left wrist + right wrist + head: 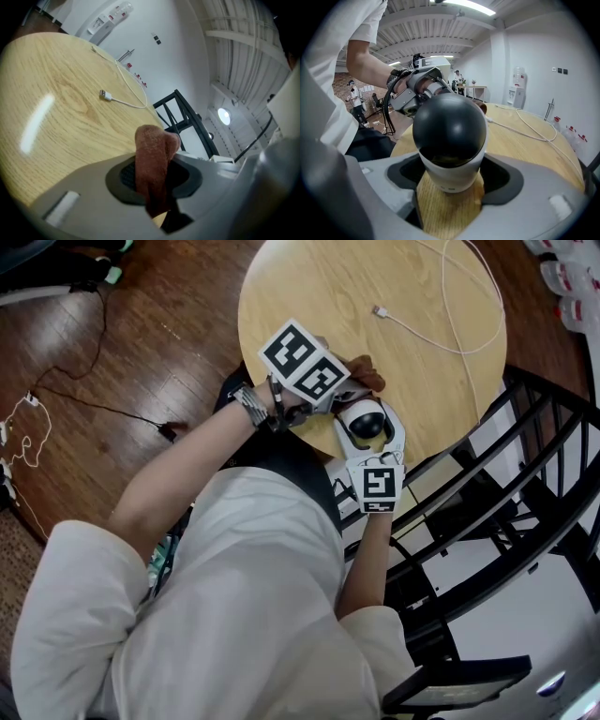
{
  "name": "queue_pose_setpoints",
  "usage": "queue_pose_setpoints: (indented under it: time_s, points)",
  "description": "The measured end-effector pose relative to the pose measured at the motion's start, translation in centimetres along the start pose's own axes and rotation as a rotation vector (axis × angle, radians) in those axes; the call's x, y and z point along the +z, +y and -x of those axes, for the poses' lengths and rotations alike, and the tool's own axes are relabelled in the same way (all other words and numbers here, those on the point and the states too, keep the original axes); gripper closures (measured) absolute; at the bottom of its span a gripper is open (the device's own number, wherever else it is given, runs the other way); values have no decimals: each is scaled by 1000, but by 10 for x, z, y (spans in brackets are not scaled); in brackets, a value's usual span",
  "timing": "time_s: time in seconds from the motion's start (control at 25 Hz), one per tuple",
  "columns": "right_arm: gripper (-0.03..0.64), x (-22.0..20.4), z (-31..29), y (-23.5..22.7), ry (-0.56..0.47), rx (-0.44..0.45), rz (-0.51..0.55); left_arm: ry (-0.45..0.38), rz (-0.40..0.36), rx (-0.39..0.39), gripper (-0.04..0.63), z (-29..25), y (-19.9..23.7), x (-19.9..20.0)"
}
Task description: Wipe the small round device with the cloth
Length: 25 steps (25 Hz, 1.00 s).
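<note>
The small round device (365,422) stood upright near the edge of the round wooden table (309,287) closest to the person. Its long axis ran vertically, with the white base down on the wood and the black dome on top. In the right gripper view the glossy dark dome (449,123) faced that camera and carried a soft highlight. Below it, a white cup-shaped body narrowed to a rounded foot. The right gripper (371,441) was clamped on this white lower body, with one dark jaw pad against each side (451,180). The left gripper (349,385) reached in from the far side of the device, and its jaws were pinched tight on the rust-brown cloth (154,159). The cloth stuck out past the jaw tips as a folded, fuzzy wad. From the head view the cloth (371,373) lay just beside the dome's far edge, but no view showed whether the two touched. A white USB cable (412,326) trailed in a loop across the far half of the tabletop, well apart from both grippers.
</note>
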State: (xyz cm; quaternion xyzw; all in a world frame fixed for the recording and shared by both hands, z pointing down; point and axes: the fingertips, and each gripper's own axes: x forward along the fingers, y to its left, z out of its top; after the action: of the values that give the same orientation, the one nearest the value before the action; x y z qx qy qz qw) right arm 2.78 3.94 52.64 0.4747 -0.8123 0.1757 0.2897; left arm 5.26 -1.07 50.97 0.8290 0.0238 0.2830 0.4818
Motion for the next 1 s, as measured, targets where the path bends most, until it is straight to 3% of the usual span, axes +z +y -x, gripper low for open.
queue_pose_setpoints:
  time_s: [0.48, 0.8, 0.88, 1.0]
  points:
    - [253, -4, -1, -5, 89, -61, -79, -17, -48, -51, 499, 7, -27, 13]
    - [253, -9, -1, -7, 208, -143, -153, -2, -138, 5, 497, 11, -38, 18]
    - [253, -8, -1, -6, 201, -123, -136, -6, -156, 26, 495, 14, -37, 19]
    - [247, -7, 4, -1, 160, -22, -92, -52, -131, 12, 494, 23, -40, 25]
